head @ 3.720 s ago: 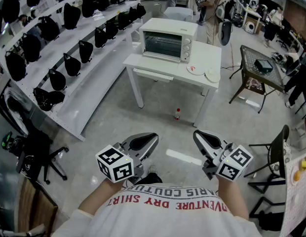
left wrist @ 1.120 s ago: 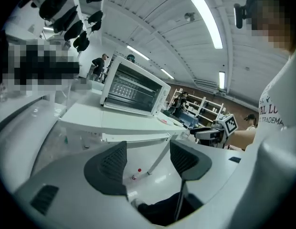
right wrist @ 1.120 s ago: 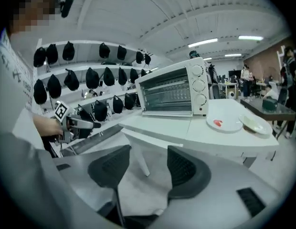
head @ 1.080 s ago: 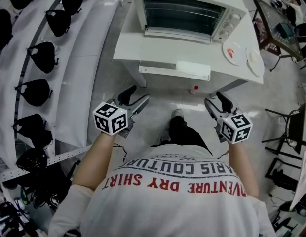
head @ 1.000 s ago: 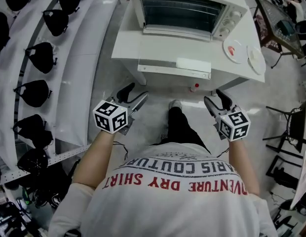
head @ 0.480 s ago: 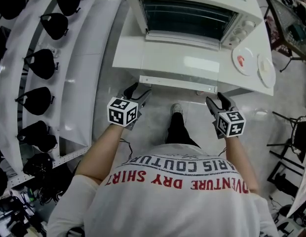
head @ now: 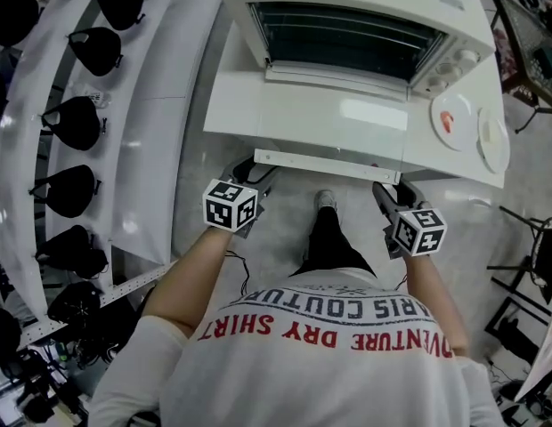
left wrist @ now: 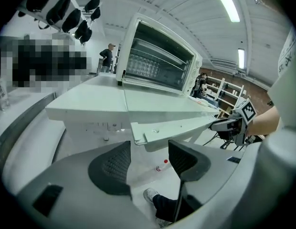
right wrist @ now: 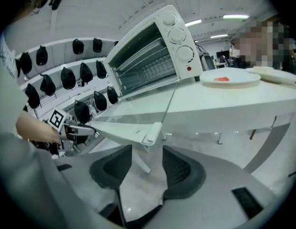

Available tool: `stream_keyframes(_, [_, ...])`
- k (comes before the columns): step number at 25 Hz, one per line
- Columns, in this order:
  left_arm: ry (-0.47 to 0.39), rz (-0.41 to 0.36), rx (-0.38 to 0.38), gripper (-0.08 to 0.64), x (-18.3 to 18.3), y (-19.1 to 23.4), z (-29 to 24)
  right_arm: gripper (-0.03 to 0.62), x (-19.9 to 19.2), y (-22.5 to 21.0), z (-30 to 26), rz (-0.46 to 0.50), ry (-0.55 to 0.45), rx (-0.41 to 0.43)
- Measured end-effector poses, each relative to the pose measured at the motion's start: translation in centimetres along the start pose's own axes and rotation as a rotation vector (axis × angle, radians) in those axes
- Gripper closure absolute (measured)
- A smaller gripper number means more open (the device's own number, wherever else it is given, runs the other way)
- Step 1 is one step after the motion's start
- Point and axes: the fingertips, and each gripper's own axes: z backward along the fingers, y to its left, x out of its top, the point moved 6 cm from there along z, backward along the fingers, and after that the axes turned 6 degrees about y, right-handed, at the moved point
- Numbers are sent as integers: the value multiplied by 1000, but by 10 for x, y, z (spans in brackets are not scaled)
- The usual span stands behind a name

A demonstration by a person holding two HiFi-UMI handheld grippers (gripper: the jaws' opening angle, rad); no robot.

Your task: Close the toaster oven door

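A white toaster oven point(head: 454, 25) stands on a white table point(head: 231, 105). Its glass door point(head: 334, 118) lies open and flat, and the handle bar point(head: 325, 165) juts past the table's front edge. My left gripper point(head: 258, 169) is just below the bar's left end, my right gripper point(head: 392, 189) just below its right end. In the left gripper view the bar's end point(left wrist: 143, 136) sits right above the gap of my left gripper point(left wrist: 149, 149). The right gripper view shows the other end point(right wrist: 150, 133) above my right gripper point(right wrist: 147, 151). Both pairs of jaws are closing, and nothing is pressed between the pads.
Two plates point(head: 451, 121) point(head: 492, 140) lie on the table right of the oven, one with red food. Shelves of black bags point(head: 76, 123) run along the left. A small red-capped bottle point(left wrist: 160, 167) lies on the floor under the table, near the person's shoe point(head: 325, 201). Chairs point(head: 534, 265) stand at the right.
The person has walked up to the table. Both grippers have moved forward and up to the ends of the open door's handle bar.
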Motion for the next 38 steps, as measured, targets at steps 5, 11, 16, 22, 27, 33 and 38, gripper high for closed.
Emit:
stream_keyframes(5, [6, -11, -15, 319, 4, 0, -3, 420, 7, 5, -5, -33, -19, 16])
stream_keyframes(11, [12, -17, -28, 345, 4, -3, -3, 436, 9, 6, -5, 27, 1, 9])
stream_keyframes(16, [7, -11, -27, 348, 5, -3, 0, 451, 10, 9, -4, 34, 2, 13])
stream_keyframes(22, [9, -4, -31, 348, 8, -4, 2, 459, 13, 9, -1, 30, 2, 21])
stream_keyframes(27, [7, 4, -31, 348, 11, -6, 8, 466, 15, 12, 5, 32, -8, 16])
stream_keyframes(33, [-16, 16, -28, 350, 19, -10, 16, 476, 21, 17, 14, 35, -29, 11])
stream_keyframes(38, [-49, 22, -31, 356, 28, -14, 27, 486, 28, 22, 24, 51, -42, 7])
